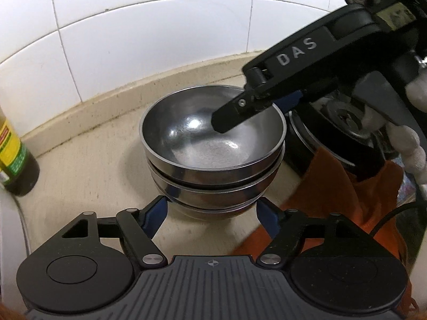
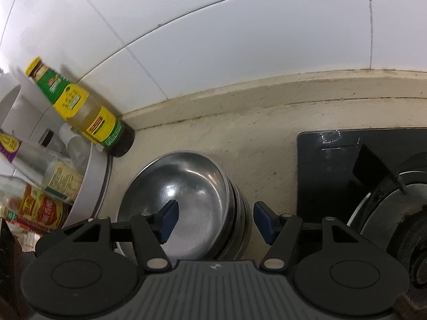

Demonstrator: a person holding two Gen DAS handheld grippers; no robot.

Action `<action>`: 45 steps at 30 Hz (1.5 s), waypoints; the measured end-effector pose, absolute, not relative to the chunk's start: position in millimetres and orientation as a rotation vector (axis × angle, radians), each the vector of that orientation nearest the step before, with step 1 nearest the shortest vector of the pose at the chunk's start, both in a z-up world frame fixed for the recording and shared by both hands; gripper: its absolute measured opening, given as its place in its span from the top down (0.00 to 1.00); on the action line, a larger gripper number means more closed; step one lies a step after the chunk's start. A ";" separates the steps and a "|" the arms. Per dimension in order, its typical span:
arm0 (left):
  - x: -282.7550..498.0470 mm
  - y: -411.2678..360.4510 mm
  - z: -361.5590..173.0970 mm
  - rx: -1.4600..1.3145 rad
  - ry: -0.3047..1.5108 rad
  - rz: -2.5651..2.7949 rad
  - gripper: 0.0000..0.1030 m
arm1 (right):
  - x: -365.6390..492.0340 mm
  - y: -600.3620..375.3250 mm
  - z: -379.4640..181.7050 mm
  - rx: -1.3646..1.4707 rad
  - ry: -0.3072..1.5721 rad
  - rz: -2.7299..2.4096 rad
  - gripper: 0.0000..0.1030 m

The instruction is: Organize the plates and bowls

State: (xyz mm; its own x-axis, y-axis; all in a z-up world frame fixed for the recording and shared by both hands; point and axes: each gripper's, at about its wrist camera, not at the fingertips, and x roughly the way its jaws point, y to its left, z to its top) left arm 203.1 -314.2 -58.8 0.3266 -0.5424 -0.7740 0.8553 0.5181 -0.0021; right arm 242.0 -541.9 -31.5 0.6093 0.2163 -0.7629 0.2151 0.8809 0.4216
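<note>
Standing at the bench's left edge against the tiled wall: oil bottle (image 1: 12, 157), clear of the work. Nested toward the back edge, left of the hob: stack of steel bowls (image 1: 212, 144), several deep, top bowl seated slightly askew. Left claw (image 1: 210, 213) at the stack's near side, blue pads apart and flanking the lower bowls, no contact evident. Right claw (image 2: 214, 220) straddling the top bowl's right rim, one pad inside the bowl, the other outside, a gap showing on both; open, nothing clamped. Gas hob (image 2: 360, 176) close on the right. Risks noted: smooth curved steel likely to slip from a light pinch; a one-sided rim lift likely to tilt nested bowls, dragging them toward the hob.
</note>
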 end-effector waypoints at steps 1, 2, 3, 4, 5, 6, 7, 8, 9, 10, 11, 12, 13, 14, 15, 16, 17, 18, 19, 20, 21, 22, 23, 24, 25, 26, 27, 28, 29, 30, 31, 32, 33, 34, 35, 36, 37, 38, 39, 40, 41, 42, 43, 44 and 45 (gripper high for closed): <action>206.1 -316.1 -59.3 0.452 0.803 -0.956 0.23 | 242.7 -544.0 -31.1 0.516 0.922 -0.003 0.44; 208.8 -317.5 -60.0 0.453 0.801 -0.956 0.22 | 243.5 -546.1 -30.8 0.519 0.918 -0.007 0.44; 210.5 -318.5 -60.8 0.454 0.798 -0.956 0.22 | 244.2 -548.2 -30.4 0.521 0.915 -0.011 0.44; 211.6 -319.9 -61.2 0.456 0.793 -0.956 0.22 | 245.3 -550.4 -30.1 0.522 0.911 -0.017 0.44; 213.5 -322.2 -62.2 0.459 0.789 -0.957 0.21 | 246.0 -553.0 -30.0 0.524 0.909 -0.021 0.44; 215.5 -324.7 -63.4 0.462 0.787 -0.957 0.19 | 246.8 -555.0 -30.0 0.527 0.906 -0.025 0.44; 216.3 -325.4 -64.8 0.461 0.788 -0.959 0.19 | 247.4 -556.2 -30.1 0.529 0.904 -0.030 0.44; 217.3 -325.8 -65.6 0.460 0.790 -0.962 0.18 | 247.8 -557.6 -30.4 0.531 0.903 -0.034 0.43; 217.8 -326.3 -66.4 0.461 0.788 -0.964 0.17 | 248.2 -558.4 -31.3 0.532 0.904 -0.037 0.43; 217.7 -326.2 -66.7 0.465 0.784 -0.965 0.17 | 248.6 -559.0 -31.8 0.533 0.905 -0.039 0.43; 217.6 -326.7 -67.9 0.472 0.778 -0.966 0.16 | 249.1 -559.5 -32.4 0.532 0.906 -0.040 0.43; 214.9 -325.9 -69.4 0.477 0.774 -0.967 0.16 | 249.8 -559.8 -33.3 0.532 0.908 -0.041 0.43; 214.1 -325.6 -70.5 0.480 0.773 -0.968 0.15 | 250.6 -559.9 -34.1 0.533 0.910 -0.042 0.43; 215.3 -326.3 -70.8 0.481 0.773 -0.970 0.15 | 251.0 -560.1 -35.0 0.535 0.911 -0.042 0.43; 215.1 -326.0 -70.8 0.482 0.773 -0.973 0.14 | 251.9 -560.1 -35.9 0.537 0.913 -0.041 0.43; 216.1 -326.4 -71.5 0.483 0.774 -0.975 0.14 | 252.5 -559.7 -36.4 0.538 0.913 -0.040 0.42; 216.2 -326.5 -72.1 0.484 0.775 -0.977 0.14 | 253.4 -559.4 -37.0 0.539 0.914 -0.039 0.42; 217.2 -327.3 -73.1 0.486 0.776 -0.980 0.13 | 254.3 -558.5 -37.4 0.539 0.914 -0.039 0.42; 217.1 -327.5 -74.0 0.488 0.775 -0.982 0.13 | 254.9 -558.2 -37.6 0.539 0.914 -0.038 0.41; 217.2 -326.5 -74.5 0.489 0.774 -0.983 0.12 | 255.7 -557.8 -37.7 0.537 0.914 -0.038 0.41; 217.6 -326.5 -74.4 0.490 0.774 -0.985 0.12 | 256.2 -557.6 -37.6 0.535 0.915 -0.037 0.41; 218.2 -327.2 -74.8 0.492 0.773 -0.988 0.12 | 256.7 -557.6 -37.6 0.534 0.914 -0.038 0.41; 218.4 -327.3 -75.6 0.493 0.772 -0.991 0.11 | 256.9 -557.9 -37.5 0.533 0.915 -0.037 0.40; 219.1 -327.2 -76.1 0.493 0.772 -0.994 0.10 | 257.2 -557.5 -37.5 0.532 0.916 -0.037 0.40; 220.0 -327.9 -77.3 0.493 0.772 -0.997 0.10 | 257.6 -557.5 -37.5 0.530 0.916 -0.037 0.40; 220.7 -328.0 -78.3 0.493 0.771 -1.000 0.09 | 257.9 -557.7 -37.6 0.529 0.916 -0.037 0.40; 221.2 -328.0 -79.3 0.492 0.770 -1.003 0.09 | 258.4 -557.6 -37.6 0.529 0.917 -0.034 0.40; 221.5 -328.0 -80.3 0.492 0.768 -1.006 0.09 | 258.7 -557.7 -37.9 0.531 0.917 -0.032 0.39; 222.2 -328.5 -81.6 0.493 0.767 -1.010 0.08 | 259.4 -558.1 -38.3 0.534 0.919 -0.030 0.39; 221.8 -328.8 -83.0 0.493 0.766 -1.014 0.07 | 260.6 -558.7 -38.9 0.538 0.920 -0.028 0.39; 221.7 -328.6 -84.6 0.492 0.765 -1.016 0.07 | 261.6 -558.9 -39.5 0.543 0.921 -0.025 0.38; 222.4 -329.2 -86.3 0.491 0.766 -1.019 0.06 | 262.5 -559.2 -40.3 0.547 0.922 -0.022 0.38; 223.3 -330.3 -87.8 0.490 0.767 -1.021 0.06 | 263.6 -559.4 -41.4 0.550 0.924 -0.019 0.38; 224.0 -331.6 -89.7 0.492 0.766 -1.024 0.05 | 264.7 -559.4 -42.5 0.552 0.925 -0.017 0.37; 224.1 -331.2 -90.8 0.493 0.765 -1.025 0.05 | 266.5 -559.3 -44.0 0.553 0.928 -0.015 0.37; 224.6 -331.2 -92.4 0.493 0.762 -1.026 0.05 | 268.1 -560.1 -45.4 0.556 0.932 -0.012 0.37; 225.6 -332.2 -94.1 0.492 0.759 -1.028 0.05 | 269.9 -560.5 -47.3 0.560 0.934 -0.008 0.37; 226.7 -332.9 -95.5 0.490 0.760 -1.029 0.05 | 271.5 -561.2 -49.1 0.566 0.938 -0.003 0.37; 227.0 -332.5 -96.7 0.486 0.762 -1.030 0.05 | 272.4 -561.9 -50.3 0.569 0.940 -0.002 0.37; 227.4 -332.2 -97.8 0.482 0.765 -1.032 0.05 | 272.5 -562.7 -50.3 0.568 0.943 -0.002 0.37; 227.8 -332.6 -99.2 0.481 0.767 -1.033 0.05 | 272.0 -563.7 -49.0 0.557 0.947 0.005 0.37; 228.3 -332.5 -99.4 0.480 0.768 -1.034 0.04 | 271.3 -564.5 -47.2 0.541 0.946 0.014 0.37; 228.6 -333.5 -99.5 0.481 0.769 -1.035 0.04 | 270.9 -565.8 -45.3 0.524 0.945 0.022 0.36; 228.8 -333.9 -100.7 0.483 0.769 -1.038 0.04 | 270.8 -567.0 -44.1 0.513 0.945 0.030 0.36; 229.4 -333.7 -100.9 0.486 0.768 -1.042 0.04 | 271.2 -568.6 -42.6 0.502 0.947 0.044 0.36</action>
